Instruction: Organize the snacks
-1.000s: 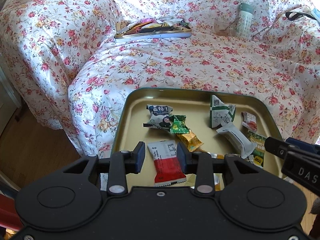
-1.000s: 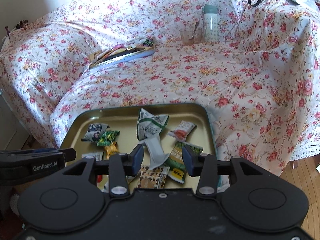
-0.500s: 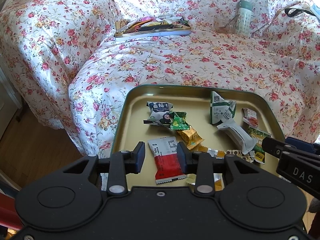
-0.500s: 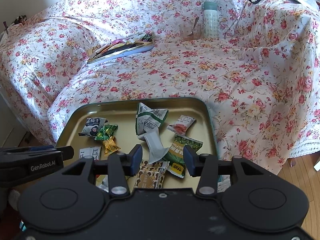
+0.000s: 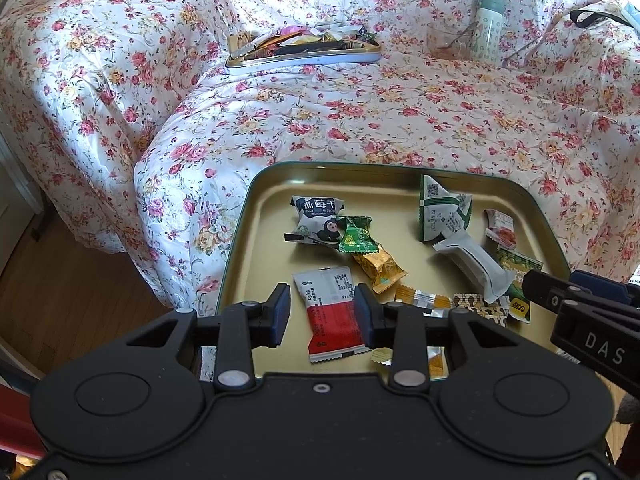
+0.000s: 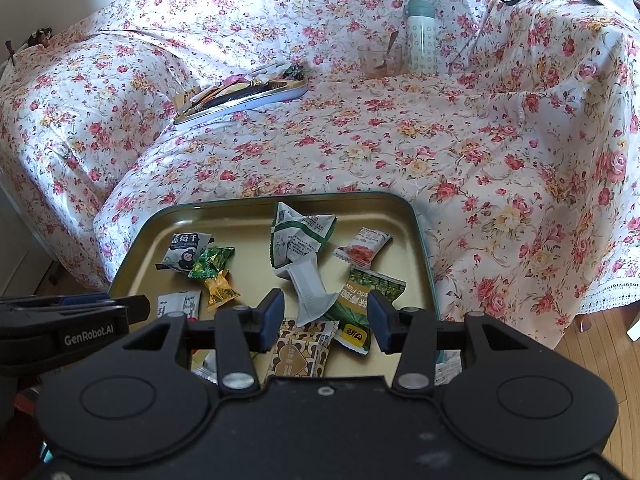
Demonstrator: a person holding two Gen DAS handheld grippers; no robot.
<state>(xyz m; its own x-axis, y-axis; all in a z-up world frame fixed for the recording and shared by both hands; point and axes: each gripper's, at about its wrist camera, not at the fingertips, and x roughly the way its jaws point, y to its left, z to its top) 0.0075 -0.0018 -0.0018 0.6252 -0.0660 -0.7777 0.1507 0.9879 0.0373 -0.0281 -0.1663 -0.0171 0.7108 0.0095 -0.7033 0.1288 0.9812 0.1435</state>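
A gold tray point(image 5: 264, 240) point(image 6: 224, 232) at the sofa's front edge holds several loose snack packets. My left gripper point(image 5: 322, 312) is open above a red and white packet point(image 5: 332, 312) at the tray's near side, not touching it. My right gripper point(image 6: 326, 316) is open above a white packet point(image 6: 310, 294), a green packet point(image 6: 360, 304) and a brown patterned packet point(image 6: 302, 350). A blueberry packet point(image 5: 316, 216) point(image 6: 184, 246), a green candy point(image 5: 354, 236) and a gold candy point(image 5: 378, 266) lie at the tray's left. A second tray of snacks point(image 5: 304, 46) point(image 6: 244, 90) sits further back on the sofa.
The sofa is covered by a floral sheet point(image 5: 400, 112). A pale green bottle point(image 6: 420, 36) and a glass with a spoon point(image 6: 380, 58) stand at the back. Wooden floor point(image 5: 60, 280) lies at the left and lower right.
Both grippers have risen and pulled back a little, so the tray sits lower and fuller in both views. Both stay open. No packet has moved.
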